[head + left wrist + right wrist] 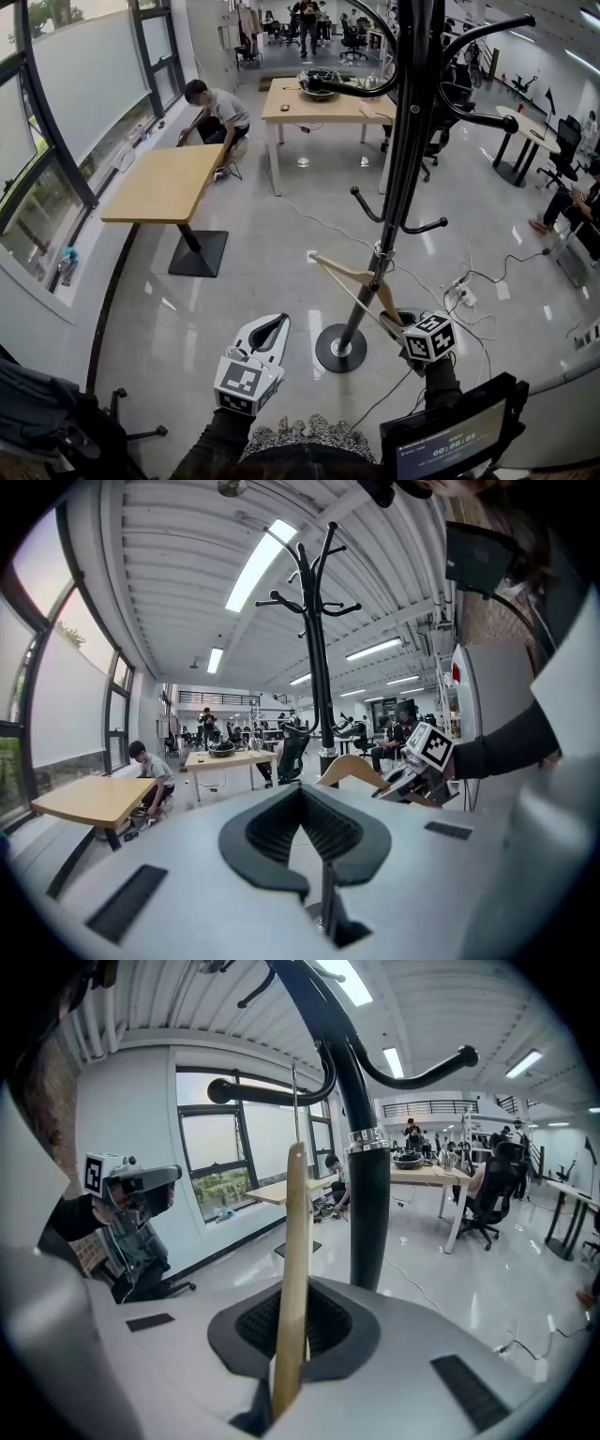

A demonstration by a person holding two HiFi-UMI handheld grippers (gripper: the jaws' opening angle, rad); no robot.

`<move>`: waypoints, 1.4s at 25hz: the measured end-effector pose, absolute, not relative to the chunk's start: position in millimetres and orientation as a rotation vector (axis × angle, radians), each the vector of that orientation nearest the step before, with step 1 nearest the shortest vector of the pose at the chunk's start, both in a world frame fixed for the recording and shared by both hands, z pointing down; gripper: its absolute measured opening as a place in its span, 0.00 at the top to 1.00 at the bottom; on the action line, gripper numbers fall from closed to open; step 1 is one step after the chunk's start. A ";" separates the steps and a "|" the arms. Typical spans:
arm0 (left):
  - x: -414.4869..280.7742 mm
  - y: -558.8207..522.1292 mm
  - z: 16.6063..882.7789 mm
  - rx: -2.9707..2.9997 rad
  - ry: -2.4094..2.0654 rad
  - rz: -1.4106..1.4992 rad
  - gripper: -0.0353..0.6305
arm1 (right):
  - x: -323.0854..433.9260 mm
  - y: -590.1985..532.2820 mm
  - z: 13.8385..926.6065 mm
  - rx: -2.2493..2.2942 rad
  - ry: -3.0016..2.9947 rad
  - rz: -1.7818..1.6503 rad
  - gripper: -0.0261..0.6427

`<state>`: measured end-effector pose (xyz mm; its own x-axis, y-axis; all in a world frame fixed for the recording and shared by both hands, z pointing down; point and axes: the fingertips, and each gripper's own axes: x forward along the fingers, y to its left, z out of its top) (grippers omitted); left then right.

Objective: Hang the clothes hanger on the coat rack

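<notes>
The black coat rack [398, 178] stands in the middle of the floor on a round base [340, 349]. My right gripper [394, 321] is shut on the lower end of a wooden clothes hanger [361, 279], which slants up toward the pole below the lowest hooks [427, 225]. In the right gripper view the hanger [294, 1241] stands edge-on between the jaws of the right gripper [298, 1309]. Its wire hook rises in front of a curved rack arm [272, 1091], left of the pole [368, 1204]. My left gripper [279, 322] [302, 803] is shut and holds nothing, to the left of the base.
A wooden table [164, 183] stands by the window wall at left, with a crouching person [217, 111] behind it. A second table [319, 103] is farther back. Cables and a power strip [464, 295] lie right of the rack. A screen [450, 441] sits at bottom right.
</notes>
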<state>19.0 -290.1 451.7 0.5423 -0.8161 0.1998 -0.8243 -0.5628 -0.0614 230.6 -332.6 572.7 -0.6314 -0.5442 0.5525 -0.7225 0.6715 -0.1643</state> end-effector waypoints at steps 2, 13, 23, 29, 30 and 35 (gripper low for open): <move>17.6 -288.6 456.3 2.725 -1.445 0.326 0.94 | 228.8 -333.8 576.8 0.978 -2.423 0.520 0.95; 4.9 -277.5 461.5 2.706 -1.452 0.393 0.94 | 225.7 -334.2 590.6 0.981 -2.429 0.581 0.94; 4.1 -274.8 470.4 2.684 -1.436 0.406 0.94 | 233.7 -348.4 587.1 1.079 -2.435 0.558 0.94; -2.9 -260.6 460.3 2.703 -1.436 0.374 0.94 | 230.8 -335.8 570.2 1.157 -2.437 0.516 0.86; -2.5 -259.9 459.6 2.707 -1.431 0.373 0.94 | 230.7 -335.4 566.2 1.162 -2.443 0.503 0.81; 3.3 -266.2 455.0 2.707 -1.438 0.349 0.94 | 242.7 -341.9 549.4 1.236 -2.443 0.432 0.79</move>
<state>3.3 -266.2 455.0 0.5405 -0.8109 0.2243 -0.8236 -0.5644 -0.0559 242.7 -341.9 549.4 -0.5483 -0.7029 0.4531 -0.8157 0.5690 -0.1043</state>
